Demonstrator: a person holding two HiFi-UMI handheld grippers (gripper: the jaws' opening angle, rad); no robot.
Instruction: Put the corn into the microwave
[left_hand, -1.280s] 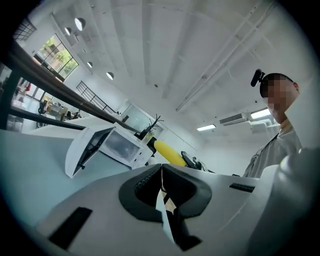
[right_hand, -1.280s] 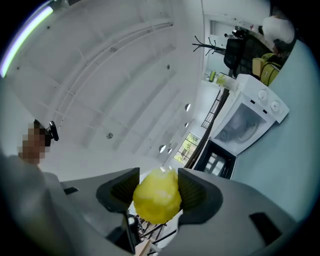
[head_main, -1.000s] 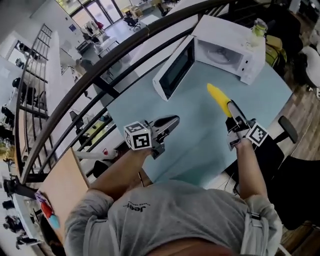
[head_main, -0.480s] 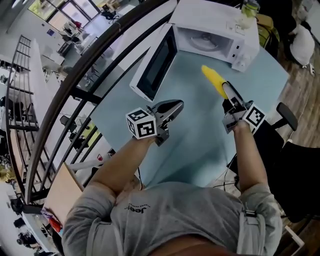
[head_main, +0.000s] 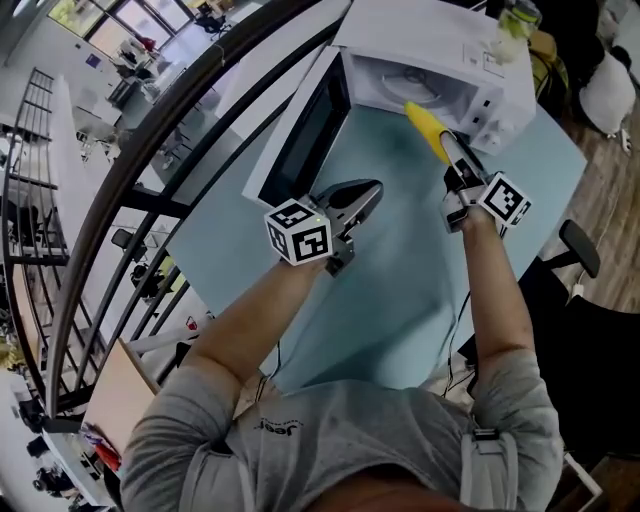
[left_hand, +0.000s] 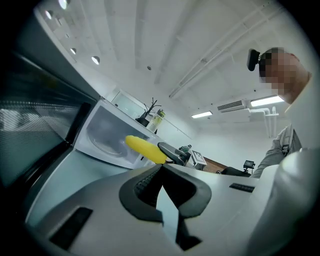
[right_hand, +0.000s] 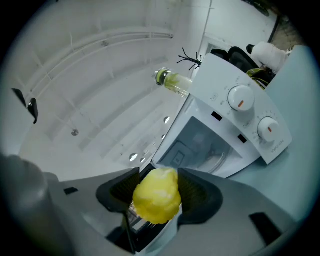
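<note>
My right tool (head_main: 450, 150) was clenched on the corn (head_main: 424, 127), pads pressing its near end from both sides; the cob stuck out ahead of the jaws, its far end at the open mouth of the microwave (head_main: 440, 40), above the surface (head_main: 400, 290); the door (head_main: 305, 135) stood swung wide to the left; my left tool (head_main: 372, 190) hung over the surface beside that door, jaws together on nothing; a bottle (head_main: 515, 30) stood on the microwave.
</note>
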